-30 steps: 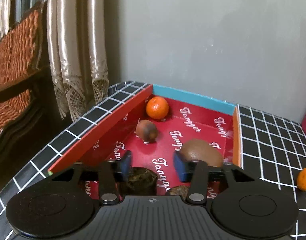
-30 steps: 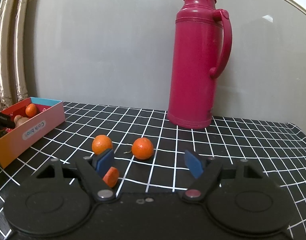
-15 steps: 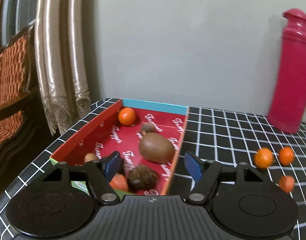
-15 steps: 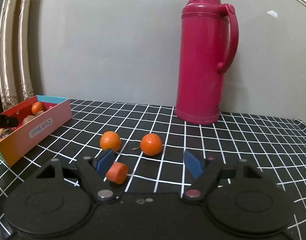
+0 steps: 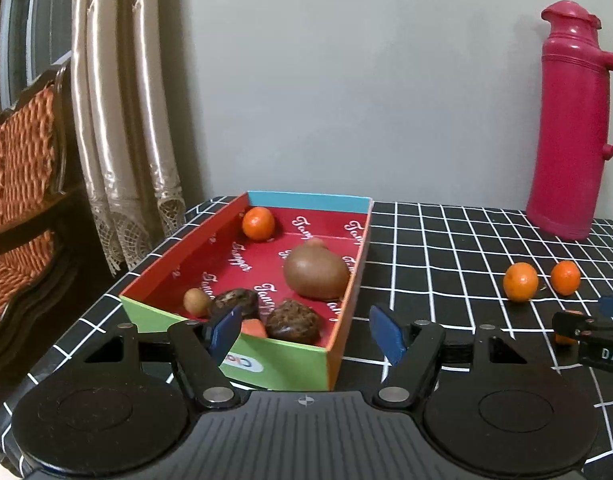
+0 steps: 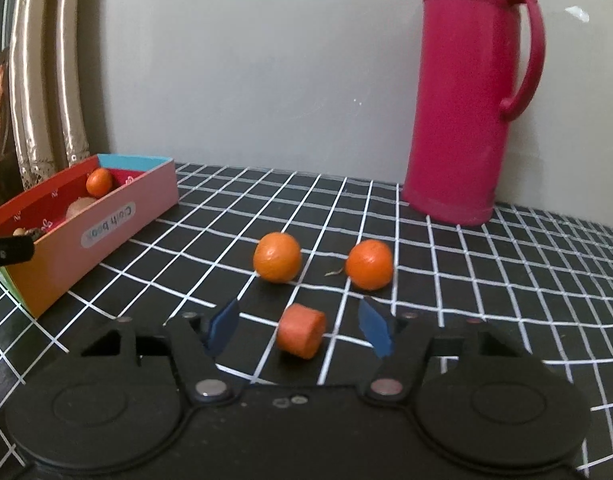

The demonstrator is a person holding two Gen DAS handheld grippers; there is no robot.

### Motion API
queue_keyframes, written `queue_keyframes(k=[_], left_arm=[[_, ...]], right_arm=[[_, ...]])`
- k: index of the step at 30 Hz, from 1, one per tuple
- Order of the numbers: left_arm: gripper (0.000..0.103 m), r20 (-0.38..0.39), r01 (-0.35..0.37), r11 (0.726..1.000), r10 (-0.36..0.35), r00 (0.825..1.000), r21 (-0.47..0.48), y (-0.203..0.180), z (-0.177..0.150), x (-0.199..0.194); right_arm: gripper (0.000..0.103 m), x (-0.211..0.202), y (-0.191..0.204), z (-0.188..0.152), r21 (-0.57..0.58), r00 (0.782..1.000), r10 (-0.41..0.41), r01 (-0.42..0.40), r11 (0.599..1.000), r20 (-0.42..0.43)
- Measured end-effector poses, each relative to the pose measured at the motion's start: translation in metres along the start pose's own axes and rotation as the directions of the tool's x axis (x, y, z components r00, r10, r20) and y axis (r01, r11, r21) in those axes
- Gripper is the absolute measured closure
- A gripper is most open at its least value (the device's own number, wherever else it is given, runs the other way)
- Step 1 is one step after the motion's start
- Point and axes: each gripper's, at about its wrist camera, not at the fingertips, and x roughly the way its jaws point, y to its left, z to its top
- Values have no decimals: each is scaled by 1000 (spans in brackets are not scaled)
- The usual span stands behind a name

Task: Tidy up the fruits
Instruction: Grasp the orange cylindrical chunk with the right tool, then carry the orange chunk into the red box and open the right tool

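Fruits are partly sorted: the cardboard box at the left end of the worktop already holds a small orange at its far end, a large brown fruit against its right wall, and some dark pieces with a little tan one at the near end. I think the box is the collecting place, because everything in it lies loose on the red lining.

Outside the box three orange pieces wait on the checked cloth. In the right wrist view an orange chunk with a flat cut face lies at 12 o'clock from the right hand-held gripper, between its two blue fingers but touching neither, as far as I can tell. The jaws are spread wide, wider than the chunk, so the gripper seems placed to close on it next. Two round oranges, one at 11 o'clock and one at 1 o'clock, lie beyond the chunk, apart from each other.

The left hand-held gripper is also spread and pinches nothing. It hovers at the near end of the box, which lies at 12 o'clock from it. A pink flask stands at the back, well apart from the fruits.
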Motion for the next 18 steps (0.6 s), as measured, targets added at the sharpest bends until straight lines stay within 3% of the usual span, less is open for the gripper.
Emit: queue_keyframes(k=[6,15,18], left_arm=[[32,-12,-10,1000,10,1000,-1,8,-6,6],[31,-5,-12,1000,12,1000,-4,12,-9,8],[31,0,-14,1000,14,1000,-7,12,-9,8]], right_arm=[[51,18,3,0,33,998,-4,6,999,-56],[82,31,2,-3,37,994,-31,35,999,-101],[82,30,4,-4,17,995,-33,35,999,-98]])
